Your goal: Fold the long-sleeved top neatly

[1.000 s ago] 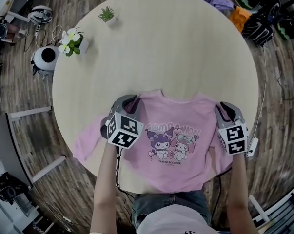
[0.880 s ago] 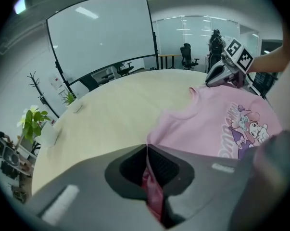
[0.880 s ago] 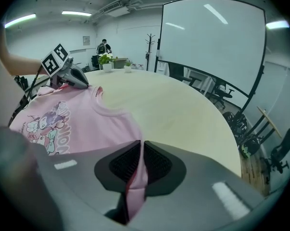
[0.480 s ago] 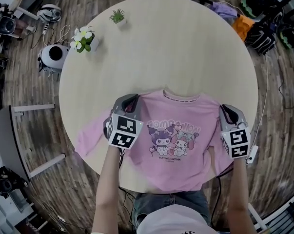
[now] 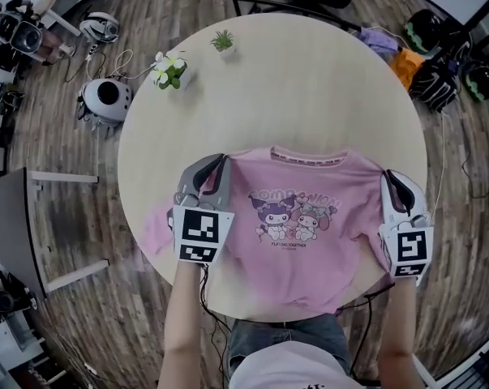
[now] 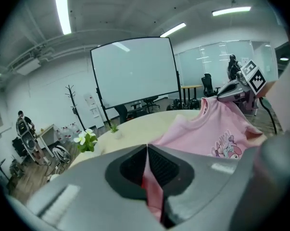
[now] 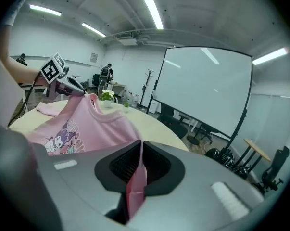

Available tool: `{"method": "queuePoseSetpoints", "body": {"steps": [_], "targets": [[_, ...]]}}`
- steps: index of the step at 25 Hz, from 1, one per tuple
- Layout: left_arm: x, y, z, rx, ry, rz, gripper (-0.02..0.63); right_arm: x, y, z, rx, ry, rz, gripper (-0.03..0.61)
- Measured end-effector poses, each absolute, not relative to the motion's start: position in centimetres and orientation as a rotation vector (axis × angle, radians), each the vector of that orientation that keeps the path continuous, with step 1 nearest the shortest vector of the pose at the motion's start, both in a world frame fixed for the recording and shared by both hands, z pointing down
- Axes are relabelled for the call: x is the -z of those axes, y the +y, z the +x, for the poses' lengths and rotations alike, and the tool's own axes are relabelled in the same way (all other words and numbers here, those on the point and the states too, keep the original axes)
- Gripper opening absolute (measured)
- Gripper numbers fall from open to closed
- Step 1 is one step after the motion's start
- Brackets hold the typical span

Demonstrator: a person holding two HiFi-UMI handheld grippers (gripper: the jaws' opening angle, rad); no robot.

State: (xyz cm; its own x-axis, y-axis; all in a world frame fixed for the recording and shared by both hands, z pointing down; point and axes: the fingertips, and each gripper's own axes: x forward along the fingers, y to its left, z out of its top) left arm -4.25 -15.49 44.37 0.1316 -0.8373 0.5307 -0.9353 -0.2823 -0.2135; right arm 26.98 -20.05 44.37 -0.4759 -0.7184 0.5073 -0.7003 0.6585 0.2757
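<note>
The pink long-sleeved top (image 5: 297, 250) with a cartoon print hangs lifted above the round table (image 5: 309, 96), stretched between my two grippers at its shoulders. My left gripper (image 5: 221, 162) is shut on the top's left shoulder; pink cloth (image 6: 152, 189) is pinched between its jaws. My right gripper (image 5: 388, 177) has just closed and is shut on the right shoulder, with a fold of pink cloth (image 7: 135, 184) between its jaws. The left sleeve (image 5: 156, 232) trails down onto the table's edge. The hem hangs toward the person.
Two small potted plants (image 5: 169, 70) (image 5: 223, 40) stand at the table's far left rim. A white round device (image 5: 105, 100) sits on the wooden floor at the left. Bags and clothes (image 5: 426, 55) lie on the floor at the far right.
Both grippers have risen with the top's shoulders, lifting the body of the top off the table. The left sleeve has been drawn in toward the table.
</note>
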Motion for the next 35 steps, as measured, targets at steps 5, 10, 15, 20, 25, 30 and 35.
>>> {"method": "queuePoseSetpoints", "body": {"steps": [5,10,15,20,25,30,35], "targets": [[-38.2,-13.8,-6.2,-0.755,-1.941,2.266,0.006,-38.2,-19.8,25.3,0.196,-2.342,1.169,0.044],[-31.8,-11.6,-7.6,-0.644,-2.101,2.305,0.006,-32.0,-18.8,23.8,0.341,-2.399,1.237,0.044],[-25.3,-9.2,-8.4,-0.539,-2.258,2.352,0.006,-25.6,-17.6,22.6,0.510,-2.471,1.280,0.044],[-18.9,-6.4,-8.4,-0.411,-2.382,2.389,0.006,-19.5,-15.5,22.1,0.667,-2.533,1.313,0.044],[-13.5,-3.1,-8.4,-0.356,-2.496,2.391,0.006,-14.0,-12.6,22.1,0.773,-2.594,1.357,0.044],[-9.6,1.0,-8.0,-0.316,-2.595,2.388,0.006,-9.7,-8.9,22.4,0.831,-2.668,1.403,0.044],[-6.4,5.1,-7.5,-0.311,-2.651,2.453,0.006,-8.1,-4.6,23.6,0.951,-2.633,1.350,0.044]]}}
